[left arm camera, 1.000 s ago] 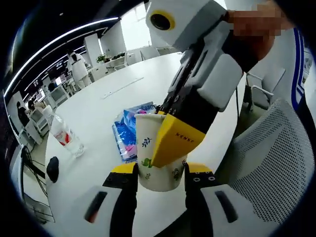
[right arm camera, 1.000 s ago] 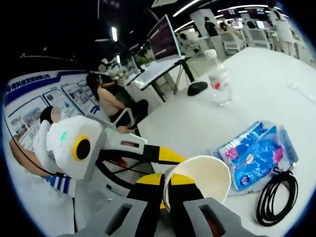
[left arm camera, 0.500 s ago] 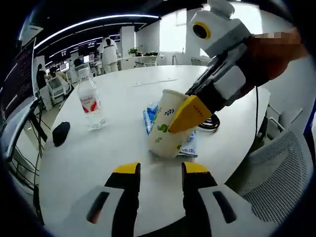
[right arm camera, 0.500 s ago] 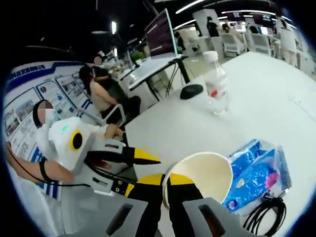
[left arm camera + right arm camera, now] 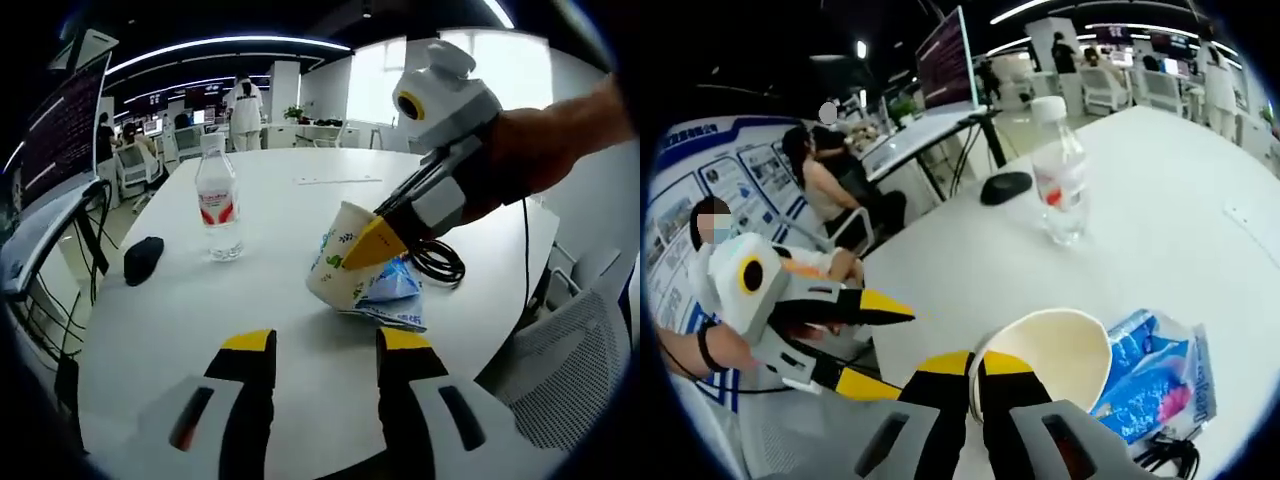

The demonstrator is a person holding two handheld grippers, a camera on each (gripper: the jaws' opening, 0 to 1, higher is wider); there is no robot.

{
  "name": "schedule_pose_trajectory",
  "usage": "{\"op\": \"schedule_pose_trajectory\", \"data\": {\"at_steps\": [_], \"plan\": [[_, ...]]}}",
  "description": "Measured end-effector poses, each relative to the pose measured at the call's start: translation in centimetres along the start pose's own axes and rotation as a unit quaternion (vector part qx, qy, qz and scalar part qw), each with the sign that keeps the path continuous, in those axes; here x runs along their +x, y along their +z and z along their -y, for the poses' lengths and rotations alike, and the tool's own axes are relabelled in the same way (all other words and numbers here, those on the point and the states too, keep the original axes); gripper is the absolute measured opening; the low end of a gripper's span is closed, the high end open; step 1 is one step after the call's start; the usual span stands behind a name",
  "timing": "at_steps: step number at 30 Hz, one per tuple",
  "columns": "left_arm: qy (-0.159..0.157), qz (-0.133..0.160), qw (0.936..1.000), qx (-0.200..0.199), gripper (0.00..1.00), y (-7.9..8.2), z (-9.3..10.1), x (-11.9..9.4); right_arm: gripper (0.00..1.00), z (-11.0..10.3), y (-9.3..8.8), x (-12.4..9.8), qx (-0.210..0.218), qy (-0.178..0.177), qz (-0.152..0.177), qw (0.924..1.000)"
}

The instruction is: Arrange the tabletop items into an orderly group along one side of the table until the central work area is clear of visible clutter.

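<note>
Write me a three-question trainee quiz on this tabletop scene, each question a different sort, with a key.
1. True or false: the right gripper holds the paper cup by its rim, and the cup is tilted.
2. Multiple choice: what lies right beside the cup, towards the table edge? A) a keyboard B) a blue packet C) a plate
3. Fill in: the left gripper has its jaws ___, with nothing between them.

Key
1. True. One jaw is inside the cup and one outside, as the right gripper view shows.
2. B. The blue packet lies by the cup, with a coiled black cable next to it. The water bottle and black mouse sit farther off.
3. open
</note>
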State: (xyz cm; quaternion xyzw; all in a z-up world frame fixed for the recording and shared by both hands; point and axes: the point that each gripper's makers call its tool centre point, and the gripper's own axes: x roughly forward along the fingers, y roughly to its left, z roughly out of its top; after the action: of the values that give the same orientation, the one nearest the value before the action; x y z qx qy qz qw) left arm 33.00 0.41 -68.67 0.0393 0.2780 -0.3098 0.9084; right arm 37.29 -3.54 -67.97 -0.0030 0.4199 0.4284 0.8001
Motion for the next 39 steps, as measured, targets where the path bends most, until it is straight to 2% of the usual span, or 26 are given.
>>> {"op": "schedule_pose_trajectory", "data": {"at_steps": [10,16,26,32,36,39], "plan": [[-0.020,-0.002,0.9997,0.013,0.46,-0.1,0.4,0.4,0.00,1.6,1.5,1.4,-0.017,-0.013,-0.009,0.9997],[-0.024,-0.004,0.9995,0.017,0.45,-0.5,0.1,0.3,0.00,2.2,2.3,1.9,-0.026,-0.016,-0.011,0.9995],[-0.028,-0.010,0.9993,0.023,0.45,-0.7,-0.2,0.3,0.00,4.2,3.4,3.0,-0.024,-0.031,-0.013,0.9991],[-0.035,-0.017,0.9987,0.033,0.45,-0.9,0.3,0.2,0.00,5.5,3.8,3.8,-0.025,-0.044,-0.018,0.9985],[-0.038,-0.020,0.9985,0.033,0.44,-1.3,0.7,0.3,0.00,5.9,4.8,4.3,-0.043,-0.056,-0.017,0.9974],[-0.043,-0.023,0.9983,0.031,0.44,-1.6,1.0,0.4,0.00,6.4,4.9,4.8,-0.088,-0.075,-0.039,0.9925]]}}
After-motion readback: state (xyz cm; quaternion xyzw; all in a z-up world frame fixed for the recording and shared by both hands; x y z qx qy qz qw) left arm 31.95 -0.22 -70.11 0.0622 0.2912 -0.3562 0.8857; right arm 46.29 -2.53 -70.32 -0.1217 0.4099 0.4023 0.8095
